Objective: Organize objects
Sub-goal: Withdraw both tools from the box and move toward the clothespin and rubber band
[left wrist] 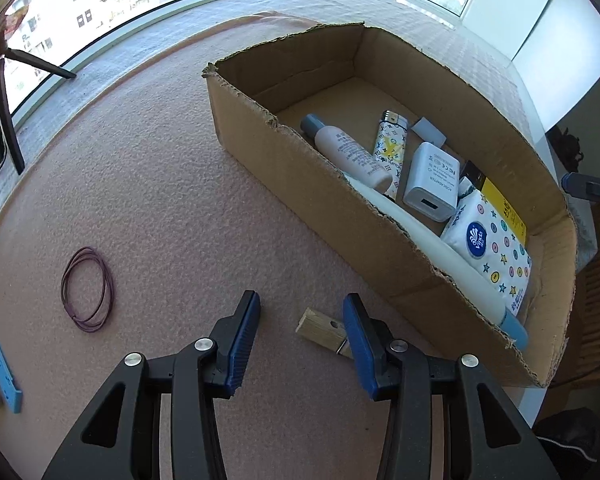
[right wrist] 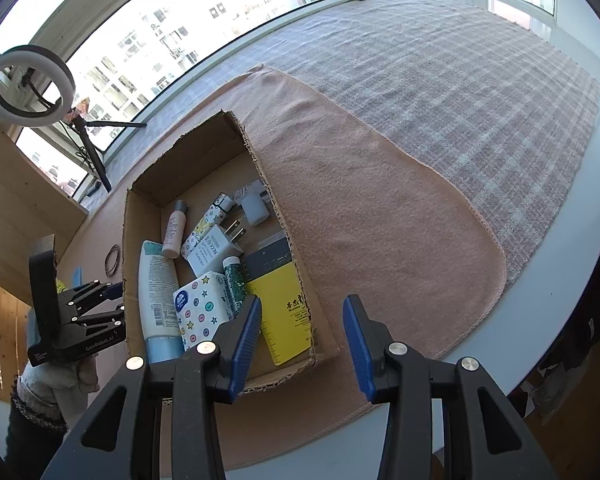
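Note:
An open cardboard box (left wrist: pixel 284 156) stands on a pink cloth (left wrist: pixel 160 200) and holds a small lotion bottle (left wrist: pixel 350 152), a patterned lighter (left wrist: pixel 389 148), a white charger (left wrist: pixel 432 182), a tissue pack (left wrist: pixel 488 248) and a white tube (left wrist: pixel 440 256). My left gripper (left wrist: pixel 300 312) is open and empty, low over the cloth beside the box, with a small wooden block (left wrist: pixel 320 326) just ahead of its right finger. A purple rubber band (left wrist: pixel 87 290) lies to its left. My right gripper (right wrist: pixel 300 316) is open and empty above the box's (right wrist: pixel 134 240) near right corner. The left gripper also shows in the right wrist view (right wrist: pixel 116 300).
A blue flat object (left wrist: pixel 4 372) lies at the left edge of the cloth. A ring light on a tripod (right wrist: pixel 30 84) stands by the window. A plaid cloth (right wrist: pixel 460 100) covers the far table. The table edge (right wrist: pixel 540 320) runs along the right.

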`<move>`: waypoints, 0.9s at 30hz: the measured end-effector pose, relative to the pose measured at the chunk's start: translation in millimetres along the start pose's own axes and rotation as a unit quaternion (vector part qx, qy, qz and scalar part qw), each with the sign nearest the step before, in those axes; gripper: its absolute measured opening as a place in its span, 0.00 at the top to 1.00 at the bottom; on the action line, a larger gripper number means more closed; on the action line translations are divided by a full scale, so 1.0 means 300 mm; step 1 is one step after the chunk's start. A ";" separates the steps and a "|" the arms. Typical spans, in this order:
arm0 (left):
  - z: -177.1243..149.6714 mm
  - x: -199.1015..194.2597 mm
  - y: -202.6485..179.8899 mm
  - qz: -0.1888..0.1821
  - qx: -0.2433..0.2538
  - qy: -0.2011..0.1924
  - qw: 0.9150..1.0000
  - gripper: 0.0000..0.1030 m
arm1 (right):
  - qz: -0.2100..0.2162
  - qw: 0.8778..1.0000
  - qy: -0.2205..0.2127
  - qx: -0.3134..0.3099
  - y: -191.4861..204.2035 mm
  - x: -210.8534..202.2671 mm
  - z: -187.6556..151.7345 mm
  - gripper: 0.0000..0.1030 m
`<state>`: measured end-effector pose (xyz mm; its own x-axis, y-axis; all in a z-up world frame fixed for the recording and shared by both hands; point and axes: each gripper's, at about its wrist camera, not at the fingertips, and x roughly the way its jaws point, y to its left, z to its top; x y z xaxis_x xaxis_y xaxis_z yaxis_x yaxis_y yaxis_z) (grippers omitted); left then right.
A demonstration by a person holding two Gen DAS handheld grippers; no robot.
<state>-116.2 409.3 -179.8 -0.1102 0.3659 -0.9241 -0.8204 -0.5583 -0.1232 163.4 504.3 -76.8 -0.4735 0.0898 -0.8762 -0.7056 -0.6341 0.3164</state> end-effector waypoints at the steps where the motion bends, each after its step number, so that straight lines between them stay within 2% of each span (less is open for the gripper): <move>1: -0.012 -0.006 0.000 0.005 0.001 0.003 1.000 0.54 | 0.002 1.000 -0.001 0.000 0.001 -0.006 -0.002 0.62; 7: -0.097 -0.046 0.030 0.022 0.004 0.008 1.000 0.54 | 0.016 1.000 -0.005 -0.014 0.040 -0.036 -0.015 0.62; 13: -0.169 -0.139 0.123 0.026 -0.057 -0.018 0.998 0.54 | 0.046 0.996 -0.017 -0.075 0.194 -0.080 -0.060 0.62; 17: -0.192 -0.213 0.256 0.031 -0.138 -0.050 0.989 0.54 | 0.069 0.989 -0.018 -0.131 0.338 -0.094 -0.105 0.62; 21: -0.194 -0.226 0.377 0.047 -0.196 -0.058 0.978 0.46 | 0.103 0.979 0.003 -0.174 0.478 -0.063 -0.164 0.62; 24: -0.169 -0.214 0.424 0.066 -0.214 -0.058 0.973 0.37 | 0.108 0.974 0.023 -0.200 0.570 -0.009 -0.213 0.62; 27: -0.130 -0.182 0.436 0.076 -0.217 -0.053 0.972 0.36 | 0.113 0.968 0.048 -0.221 0.648 0.064 -0.263 0.62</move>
<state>-195.7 287.2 -159.4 -0.2871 0.3159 -0.9043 -0.4793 -0.8648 -0.1499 58.8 322.3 -60.7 -0.5233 -0.1474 -0.8393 -0.2861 -0.8974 0.3359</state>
